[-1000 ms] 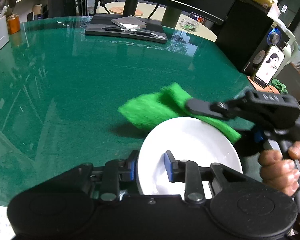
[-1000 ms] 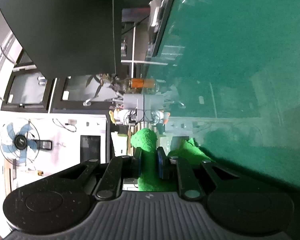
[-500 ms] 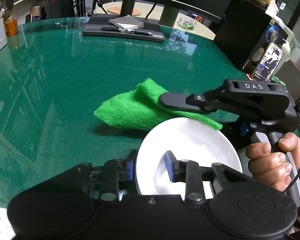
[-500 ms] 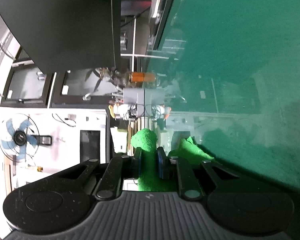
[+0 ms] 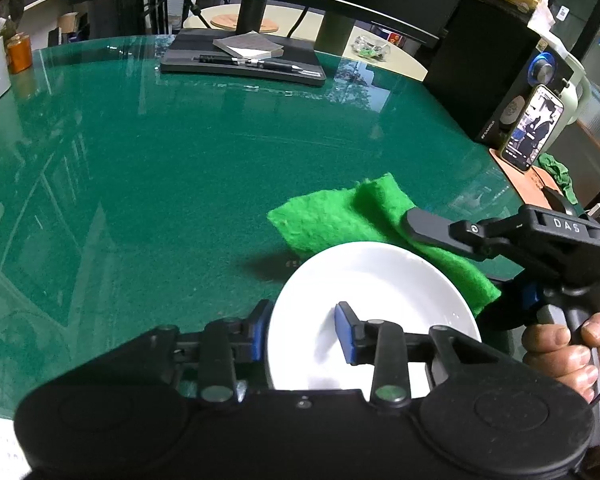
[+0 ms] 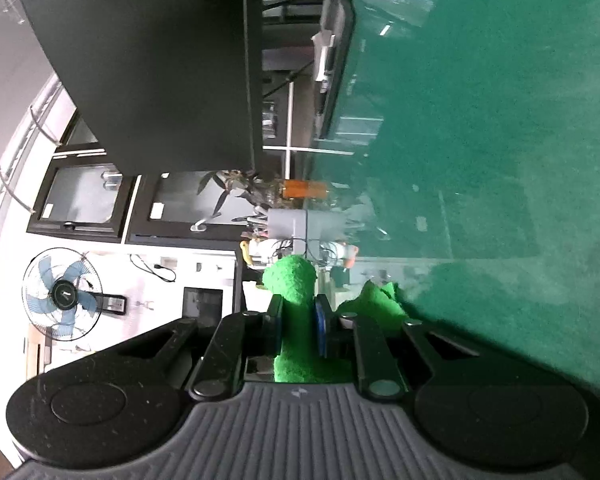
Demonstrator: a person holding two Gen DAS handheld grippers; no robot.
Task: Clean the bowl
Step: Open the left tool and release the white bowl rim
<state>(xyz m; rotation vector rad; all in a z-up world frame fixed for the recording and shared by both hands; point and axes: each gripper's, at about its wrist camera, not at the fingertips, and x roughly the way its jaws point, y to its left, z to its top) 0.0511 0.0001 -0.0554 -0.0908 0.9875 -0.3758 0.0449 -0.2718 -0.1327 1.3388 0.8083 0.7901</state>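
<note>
So the left gripper (image 5: 302, 334) has the white bowl (image 5: 374, 308) pinched by its near rim, one blue pad outside, one inside, low over the green table (image 5: 160, 184). The right gripper (image 6: 298, 320) is squeezed tight on a green cloth (image 5: 340, 216), which hangs at the bowl's far rim; can't tell if it's touching.
</note>
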